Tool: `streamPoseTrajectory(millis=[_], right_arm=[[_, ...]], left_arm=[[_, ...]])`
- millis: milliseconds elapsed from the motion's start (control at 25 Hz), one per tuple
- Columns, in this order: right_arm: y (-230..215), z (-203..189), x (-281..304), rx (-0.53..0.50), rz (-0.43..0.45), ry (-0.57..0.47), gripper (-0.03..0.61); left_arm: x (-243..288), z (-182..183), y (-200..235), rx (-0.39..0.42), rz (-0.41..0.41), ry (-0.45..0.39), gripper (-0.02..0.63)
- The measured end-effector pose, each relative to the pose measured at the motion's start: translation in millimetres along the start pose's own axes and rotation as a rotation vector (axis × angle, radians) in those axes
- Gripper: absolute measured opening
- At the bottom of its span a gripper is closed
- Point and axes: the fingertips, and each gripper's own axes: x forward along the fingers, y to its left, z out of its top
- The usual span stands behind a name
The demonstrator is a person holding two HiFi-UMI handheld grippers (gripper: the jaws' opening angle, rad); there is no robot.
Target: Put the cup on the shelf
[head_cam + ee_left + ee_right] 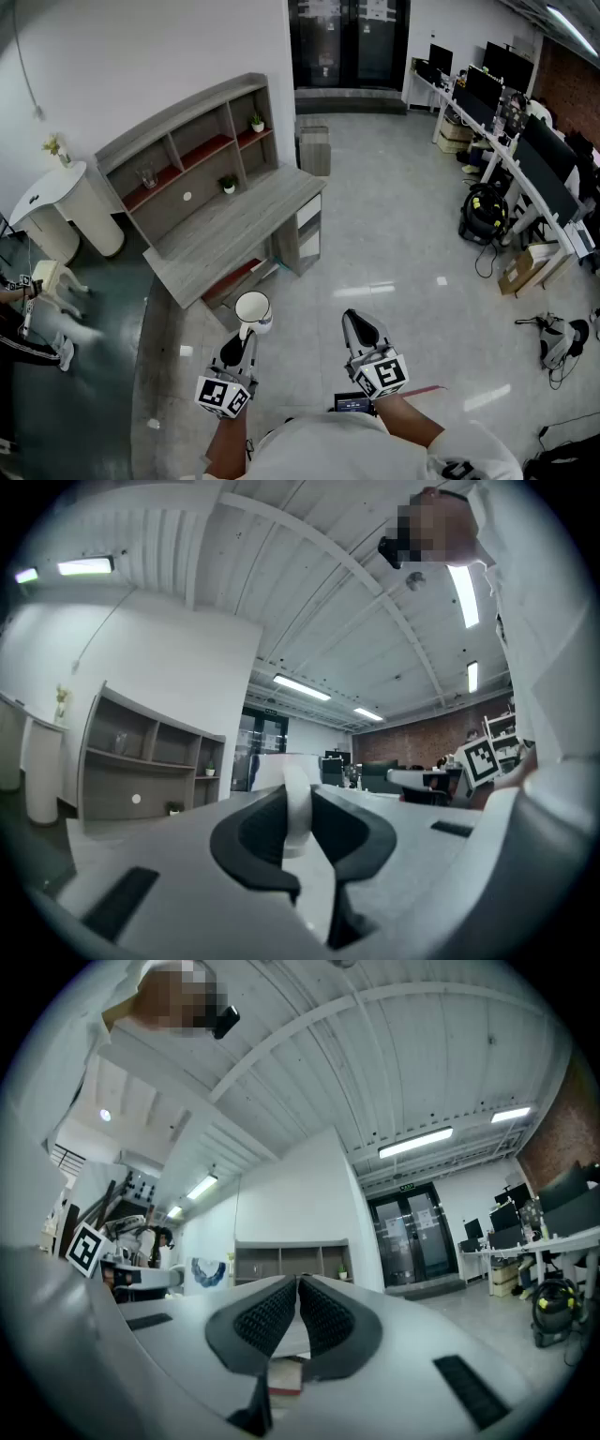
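At the bottom of the head view, closest in, the left tongs (246, 336) pinch a white cup (253, 307) from behind. It is carried open side up, over the grey floor (394, 244) at lower centre. In the left gripper view a narrow white strip of the cup (295, 803) sits clamped between the dark pads. It is probably the handle, though it could be the wall; the close angle leaves that unclear. Just right of it, the right tongs (356, 323) are pressed together with nothing between them, and the right gripper view shows the ribbed pads (298, 1288) meeting.

The shelf (187, 141) stands well apart from the cup, in the upper left of the frame, at the back of a long grey counter (244, 230). Two small potted plants (256, 122) and what looks like a glass (148, 176) occupy some of its compartments.

The step in hand appears to be the carry. To do it well:
- Hold the pinch firm and the cup level while moving toward the upper left.
- Pick a free compartment, away from the plants and the glass.
- Bring the cup in below that compartment's top board.
- Set its base flat before the pads part.
- Hold the idle right tongs clear of the counter edge.
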Motion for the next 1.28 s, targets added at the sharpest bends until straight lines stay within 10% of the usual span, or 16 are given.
streamPoseTrajectory(millis=[1280], right_arm=[[-17.9,-7.5,-17.8,0.056,0.058,0.010,0.040]], left_arm=[[1.2,12.3,-9.9,0.016,0.034,-0.012,0.060]])
